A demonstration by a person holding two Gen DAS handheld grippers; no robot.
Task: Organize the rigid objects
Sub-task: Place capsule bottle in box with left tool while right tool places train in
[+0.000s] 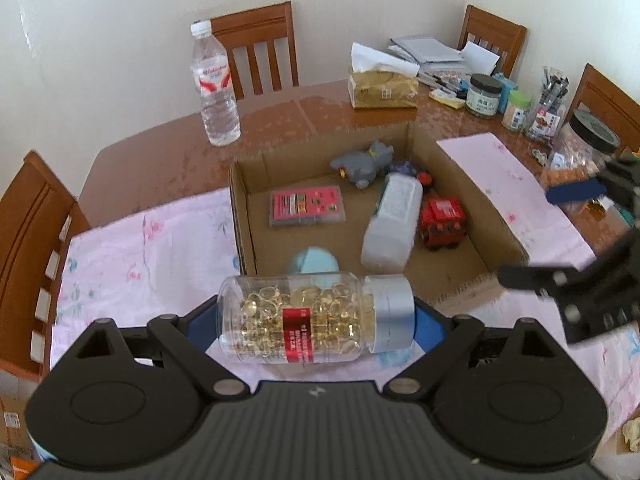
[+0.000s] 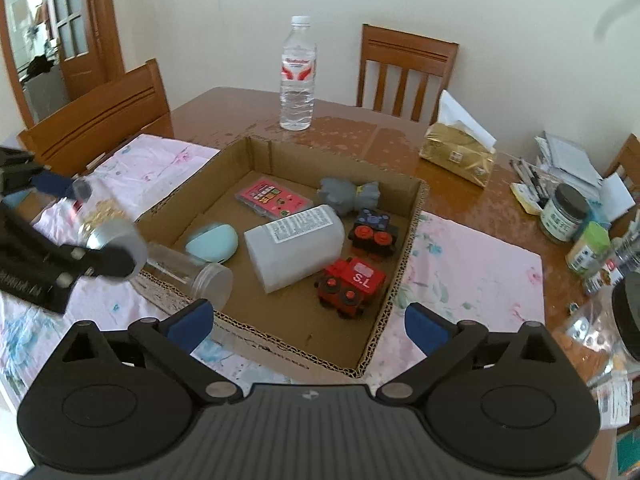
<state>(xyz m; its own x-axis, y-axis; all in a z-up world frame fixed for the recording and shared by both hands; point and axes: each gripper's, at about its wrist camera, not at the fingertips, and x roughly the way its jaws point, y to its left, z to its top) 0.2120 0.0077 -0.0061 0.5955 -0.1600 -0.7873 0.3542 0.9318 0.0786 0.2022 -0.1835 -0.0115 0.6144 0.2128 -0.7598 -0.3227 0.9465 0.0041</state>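
Golden capsules in a clear bottle [image 1: 316, 316], silver cap to the right, clamped sideways in the left tool [image 1: 316, 320] just short of the cardboard box [image 1: 496, 216] on the worktop [image 1: 168, 160]. Right tool [image 2: 306, 322] spread wide, grasping nothing, above the box's near rim. Inside the box: white jug [image 2: 294, 246], red toy train [image 2: 352, 286], pink case [image 2: 274, 198].

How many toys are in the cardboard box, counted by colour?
Grey toy: 1
Red toy: 1
Black toy: 1
Total: 3 toys
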